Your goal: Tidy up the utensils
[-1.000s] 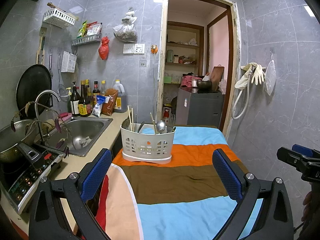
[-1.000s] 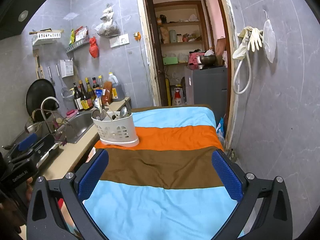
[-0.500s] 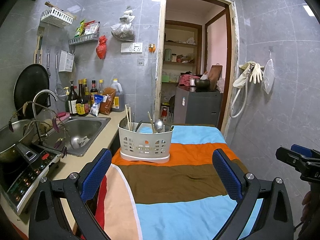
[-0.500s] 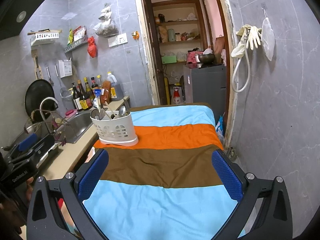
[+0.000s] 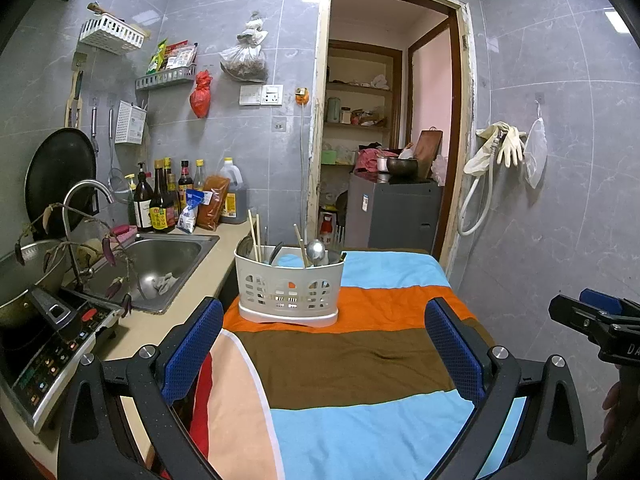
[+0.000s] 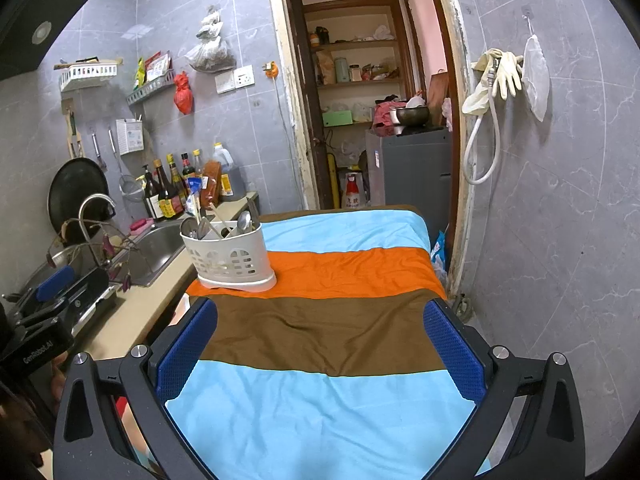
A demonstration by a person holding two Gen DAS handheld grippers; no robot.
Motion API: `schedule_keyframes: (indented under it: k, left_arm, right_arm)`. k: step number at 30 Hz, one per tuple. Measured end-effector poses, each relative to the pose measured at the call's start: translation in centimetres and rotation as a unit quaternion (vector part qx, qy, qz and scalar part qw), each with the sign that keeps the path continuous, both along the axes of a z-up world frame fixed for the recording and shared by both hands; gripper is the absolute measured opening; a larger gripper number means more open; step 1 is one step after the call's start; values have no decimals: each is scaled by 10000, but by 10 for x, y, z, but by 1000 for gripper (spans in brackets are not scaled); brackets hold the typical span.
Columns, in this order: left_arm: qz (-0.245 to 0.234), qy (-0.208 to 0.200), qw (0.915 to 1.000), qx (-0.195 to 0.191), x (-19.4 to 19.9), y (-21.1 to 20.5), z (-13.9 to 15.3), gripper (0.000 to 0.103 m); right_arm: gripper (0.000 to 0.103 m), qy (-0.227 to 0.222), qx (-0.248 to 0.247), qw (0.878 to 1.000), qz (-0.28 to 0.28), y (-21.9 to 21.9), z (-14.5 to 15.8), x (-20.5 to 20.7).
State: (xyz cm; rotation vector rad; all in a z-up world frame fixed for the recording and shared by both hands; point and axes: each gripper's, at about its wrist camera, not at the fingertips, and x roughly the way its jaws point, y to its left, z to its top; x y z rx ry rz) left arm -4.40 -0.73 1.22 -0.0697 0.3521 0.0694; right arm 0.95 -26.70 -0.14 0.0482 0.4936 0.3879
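Observation:
A white perforated utensil holder point(image 5: 289, 290) point(image 6: 230, 256) stands on the orange stripe of a striped cloth-covered table point(image 5: 360, 360) point(image 6: 340, 320). Chopsticks point(image 5: 253, 234), a metal spoon point(image 5: 316, 250) and other utensils stick up out of it. My left gripper point(image 5: 324, 344) hovers open above the brown stripe, short of the holder, with nothing between its blue pads. My right gripper point(image 6: 320, 348) is open too, over the brown and blue stripes, to the right of the holder and nearer than it. Each gripper shows at the edge of the other's view.
A counter on the left carries a steel sink point(image 5: 160, 260) with a tap, an induction cooker point(image 5: 48, 340), a pot and several sauce bottles point(image 5: 160, 204). A black pan point(image 5: 60, 176) hangs on the tiled wall. A doorway point(image 5: 384, 120) opens behind the table, a hose and gloves point(image 5: 500, 148) hang right.
Both views have shifted slightly; the holder sits a little higher and further left in them. Both grippers stay open and empty.

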Motion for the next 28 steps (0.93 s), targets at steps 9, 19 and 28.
schedule_keyframes:
  k: [9,19,28]
  left_arm:
    - [35,47,10000,-59,1,1,0,99]
    - [88,-4,9999,-108,1,4,-2,99]
    - [118,39,9998,-134,2,4,-5,99]
  right_arm:
    - [103,18,-4,10000,-3,0,-1,-1]
    - [103,52,-10,10000,5,3,-3,0]
    - [103,98,-21,9999,9,7,-2,1]
